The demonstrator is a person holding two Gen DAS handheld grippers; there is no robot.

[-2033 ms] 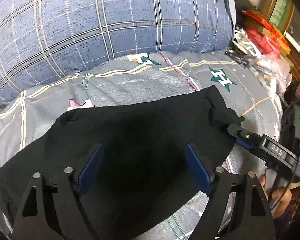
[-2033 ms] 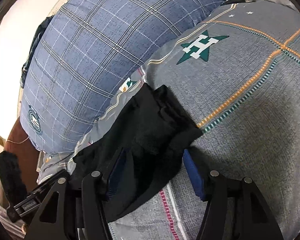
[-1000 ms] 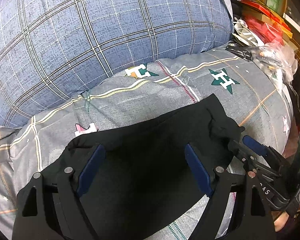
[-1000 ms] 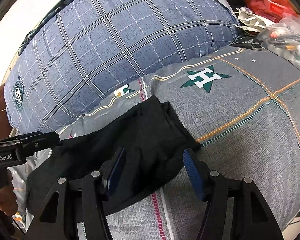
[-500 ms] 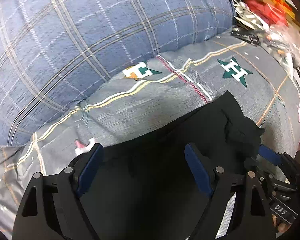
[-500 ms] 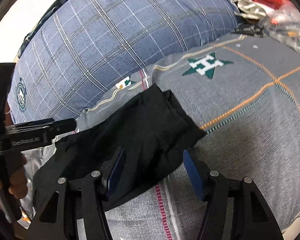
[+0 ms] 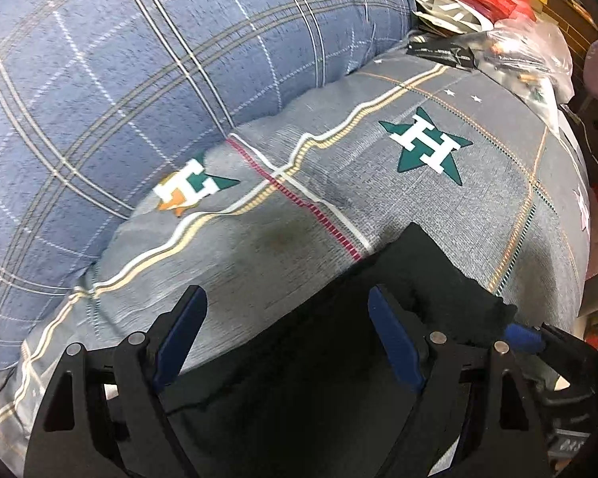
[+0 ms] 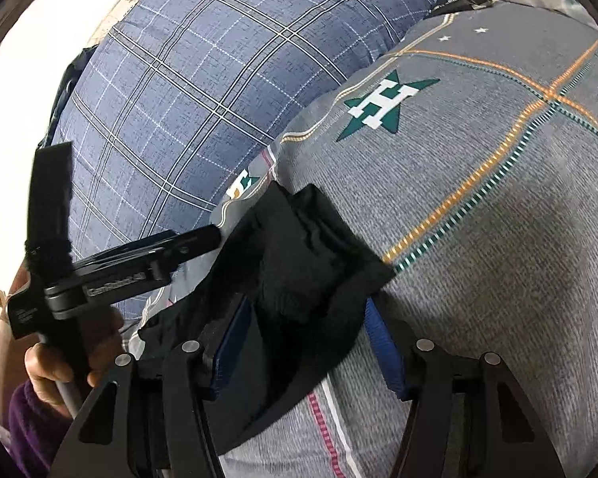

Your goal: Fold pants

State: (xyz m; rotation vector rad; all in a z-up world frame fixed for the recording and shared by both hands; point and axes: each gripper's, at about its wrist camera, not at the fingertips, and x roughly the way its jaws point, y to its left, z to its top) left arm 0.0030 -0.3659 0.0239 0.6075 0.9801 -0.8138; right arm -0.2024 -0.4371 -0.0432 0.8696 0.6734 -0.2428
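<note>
On the grey star-print bed cover [image 7: 438, 207], black pants [image 8: 299, 275] lie folded as I hold both my left gripper [image 7: 287, 334] and right gripper [image 8: 305, 342] over them, fingers spread, clasping nothing.

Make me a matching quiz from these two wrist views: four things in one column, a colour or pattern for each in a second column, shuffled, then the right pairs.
Things:
1. pants
2. pillow
3. bedcover
4. sleeve

Descriptions:
A. purple
B. blue plaid
C. black
D. grey with green stars

Pairs: 1-C, 2-B, 3-D, 4-A
</note>
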